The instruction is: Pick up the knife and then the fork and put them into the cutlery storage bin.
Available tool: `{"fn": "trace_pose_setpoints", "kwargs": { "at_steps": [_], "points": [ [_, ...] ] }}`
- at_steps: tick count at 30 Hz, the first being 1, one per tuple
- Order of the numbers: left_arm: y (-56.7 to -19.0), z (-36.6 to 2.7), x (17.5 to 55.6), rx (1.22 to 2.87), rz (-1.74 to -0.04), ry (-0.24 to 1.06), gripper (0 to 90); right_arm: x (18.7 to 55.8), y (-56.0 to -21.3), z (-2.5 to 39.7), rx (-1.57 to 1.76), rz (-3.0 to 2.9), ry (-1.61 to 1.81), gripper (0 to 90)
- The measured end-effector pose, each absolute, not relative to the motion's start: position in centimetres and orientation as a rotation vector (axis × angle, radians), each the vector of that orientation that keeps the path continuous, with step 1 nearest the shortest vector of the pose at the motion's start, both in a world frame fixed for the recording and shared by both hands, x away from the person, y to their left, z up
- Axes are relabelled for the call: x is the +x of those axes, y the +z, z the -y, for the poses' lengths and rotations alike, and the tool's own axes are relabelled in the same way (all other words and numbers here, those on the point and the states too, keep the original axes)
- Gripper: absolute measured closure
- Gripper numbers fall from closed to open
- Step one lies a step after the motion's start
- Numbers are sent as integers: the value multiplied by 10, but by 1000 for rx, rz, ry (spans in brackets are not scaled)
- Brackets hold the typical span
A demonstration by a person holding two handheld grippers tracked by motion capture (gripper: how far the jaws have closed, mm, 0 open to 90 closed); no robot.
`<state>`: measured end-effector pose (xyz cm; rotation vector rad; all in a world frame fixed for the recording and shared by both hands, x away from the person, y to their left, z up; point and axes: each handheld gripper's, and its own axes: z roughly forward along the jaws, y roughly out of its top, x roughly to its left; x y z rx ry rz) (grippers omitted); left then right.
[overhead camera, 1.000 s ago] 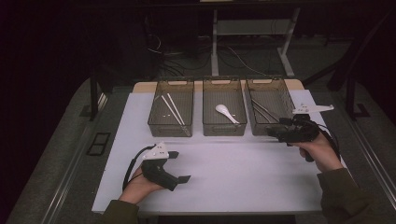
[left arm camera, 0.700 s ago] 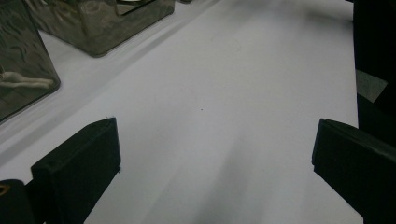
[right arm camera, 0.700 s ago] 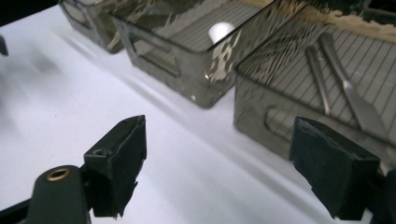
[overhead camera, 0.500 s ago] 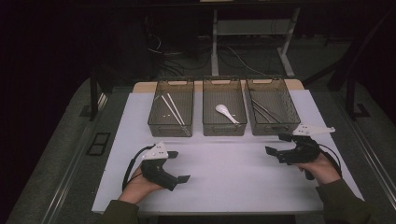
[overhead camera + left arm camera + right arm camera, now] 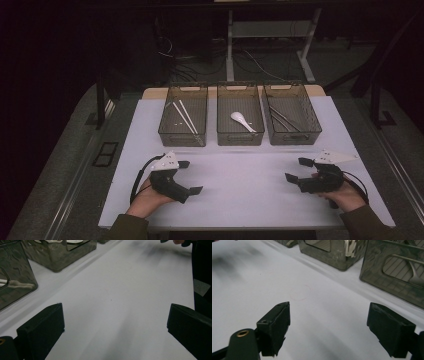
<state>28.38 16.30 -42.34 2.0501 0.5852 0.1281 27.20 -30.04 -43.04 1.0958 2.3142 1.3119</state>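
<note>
Low over the smooth white table [image 5: 240,200], both grippers: left gripper [image 5: 190,177] and right gripper [image 5: 297,170], blocky black jaws spread, holding nothing, angled inward. Beyond, three smoky translucent bins [image 5: 240,139] with chopsticks [image 5: 186,118] and a glossy white spoon [image 5: 242,121].

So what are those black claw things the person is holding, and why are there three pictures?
They are grabbing tools. The person squeezes one in each hand: the left gripper and the right gripper. Both are open and hold nothing. One picture looks down from above the white table. The other two come from little cameras riding on each gripper, so you see its black jaws up close. Three see-through bins stand in a row: white sticks in one, a white spoon in the middle, dark sticks in the last.
</note>
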Motion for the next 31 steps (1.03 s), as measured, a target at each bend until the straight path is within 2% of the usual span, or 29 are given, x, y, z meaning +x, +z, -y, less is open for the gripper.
{"fn": "trace_pose_setpoints", "kwargs": {
  "at_steps": [31],
  "points": [
    [-425,-168,290,2046,-609,146,4,263,-437,302,1065,-2333,1327,171]
  ]
}}
